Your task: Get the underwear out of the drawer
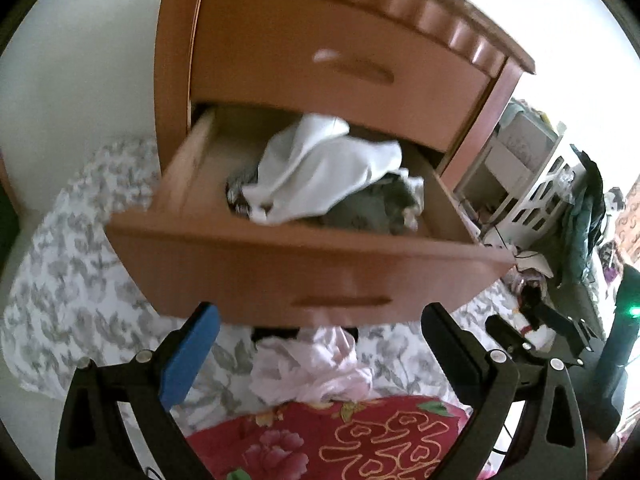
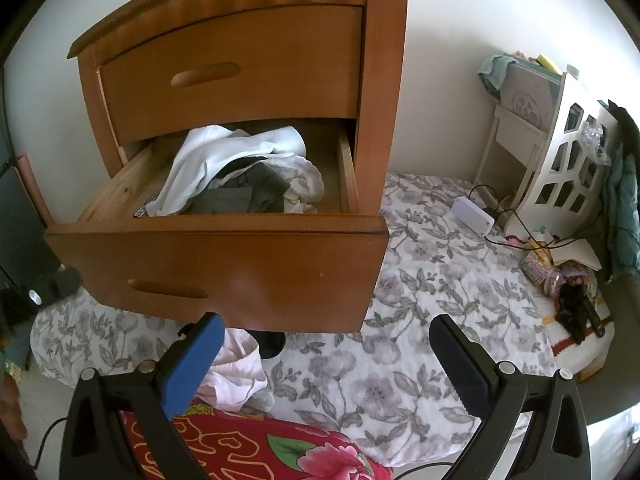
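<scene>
The wooden nightstand's lower drawer [image 1: 280, 248] [image 2: 224, 224] is pulled out. Inside it, a crumpled white garment [image 1: 320, 168] [image 2: 200, 164] lies over grey garments [image 1: 360, 208] [image 2: 240, 196]. A pale pink garment [image 1: 316, 364] [image 2: 236, 376] lies on the floral sheet below the drawer front. My left gripper [image 1: 320, 316] is open and empty, hanging in front of the drawer front above the pink garment. My right gripper [image 2: 326, 320] is also open and empty, level with the drawer's lower right corner; its blue pad [image 2: 192, 364] is beside the pink garment.
The top drawer [image 2: 232, 72] is shut. A red flowered quilt [image 1: 340, 436] [image 2: 260, 448] lies nearest me. On the floral sheet [image 2: 420, 280] to the right are a white box with cables [image 2: 474, 216], a white rack [image 2: 560, 152] and small clutter [image 2: 576, 308].
</scene>
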### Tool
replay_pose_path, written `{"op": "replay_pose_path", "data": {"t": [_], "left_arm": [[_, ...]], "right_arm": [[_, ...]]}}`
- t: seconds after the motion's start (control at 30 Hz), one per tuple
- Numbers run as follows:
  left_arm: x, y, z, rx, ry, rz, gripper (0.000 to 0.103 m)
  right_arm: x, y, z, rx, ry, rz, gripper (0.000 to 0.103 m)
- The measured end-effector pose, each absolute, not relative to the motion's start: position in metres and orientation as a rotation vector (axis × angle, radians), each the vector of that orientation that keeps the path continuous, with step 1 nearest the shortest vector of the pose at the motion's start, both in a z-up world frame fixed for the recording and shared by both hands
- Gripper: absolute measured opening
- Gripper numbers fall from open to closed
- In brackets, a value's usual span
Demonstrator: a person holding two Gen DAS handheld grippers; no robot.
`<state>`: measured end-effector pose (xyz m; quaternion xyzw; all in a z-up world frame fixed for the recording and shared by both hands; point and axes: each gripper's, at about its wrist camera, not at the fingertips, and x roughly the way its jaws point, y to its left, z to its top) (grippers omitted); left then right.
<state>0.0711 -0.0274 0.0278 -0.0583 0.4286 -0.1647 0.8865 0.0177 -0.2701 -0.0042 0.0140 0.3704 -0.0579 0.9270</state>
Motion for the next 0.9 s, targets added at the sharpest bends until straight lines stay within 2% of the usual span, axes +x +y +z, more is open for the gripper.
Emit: {"op": "replay_pose_path", "data": {"t": [0.2,0.57,0.9], "left_arm": [[0.072,-0.027,0.042,-0.033,0.795,-0.262,0.101],[0.108,-0.012,0.055,-0.101,0.840,-0.236,0.101],[0.150,-0.029,0.072,-0.045,0.869,-0.248,0.101]], "right_arm": [[0.022,-0.270,-0.009,0.029,0.771,-0.112,0.103],[0.028,-0.274,-0.017,0.037,0.787,-0.110,0.103],[0.032,-0.279,-0.020,0.051,0.791,-0.114,0.103]]}}
